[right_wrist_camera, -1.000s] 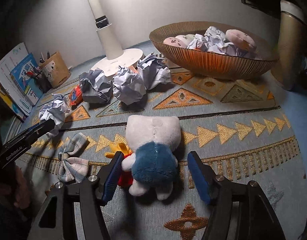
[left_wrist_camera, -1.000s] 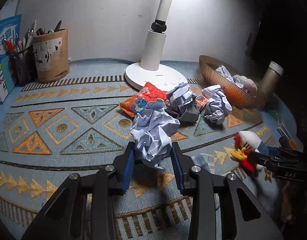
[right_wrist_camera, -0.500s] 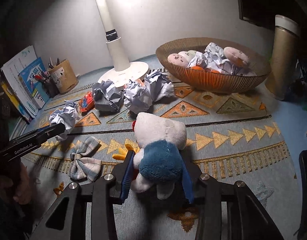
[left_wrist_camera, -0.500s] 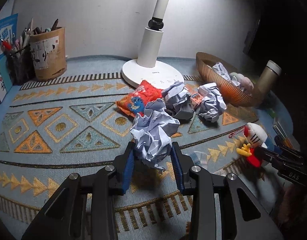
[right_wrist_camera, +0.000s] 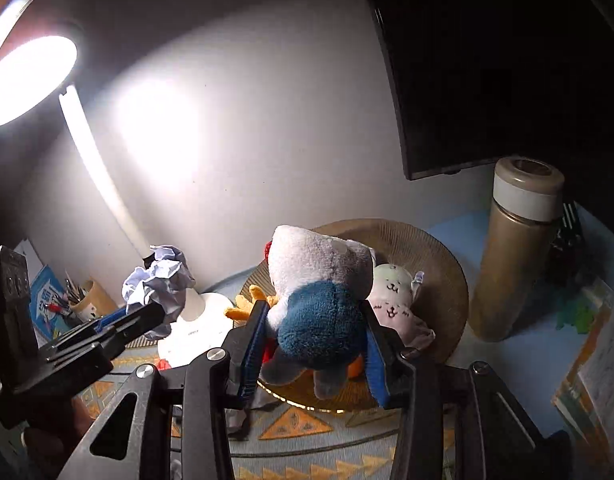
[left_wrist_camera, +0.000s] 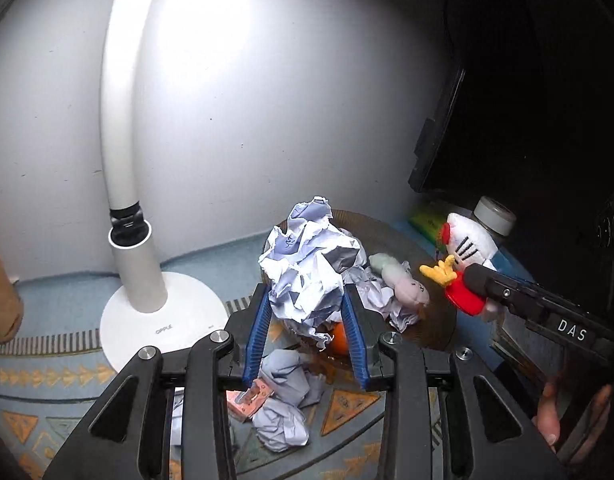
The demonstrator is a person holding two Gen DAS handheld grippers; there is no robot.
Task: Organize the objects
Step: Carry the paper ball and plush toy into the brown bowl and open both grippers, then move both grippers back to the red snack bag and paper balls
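Both loads lifted over basket [right_wrist_camera: 447, 276]; left gripper [left_wrist_camera: 307, 320] clamps paper ball [left_wrist_camera: 307, 276].

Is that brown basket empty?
No. The basket already holds a pink plush and crumpled paper.

a home desk: lit desk lamp [left_wrist_camera: 131, 264], pen holder [right_wrist_camera: 91, 297], monitor [right_wrist_camera: 487, 60].

You are working with a black, angular left gripper [left_wrist_camera: 307, 328]: ridged blue pads [left_wrist_camera: 254, 334] are lining its fingers, and silver round screws [left_wrist_camera: 220, 336] are shining behind them. Your matching black right gripper [right_wrist_camera: 313, 350] is showing white "DAS" lettering [left_wrist_camera: 571, 329] along its side. Behind that, your bare fingertips [left_wrist_camera: 549, 420] are wrapping the handle.
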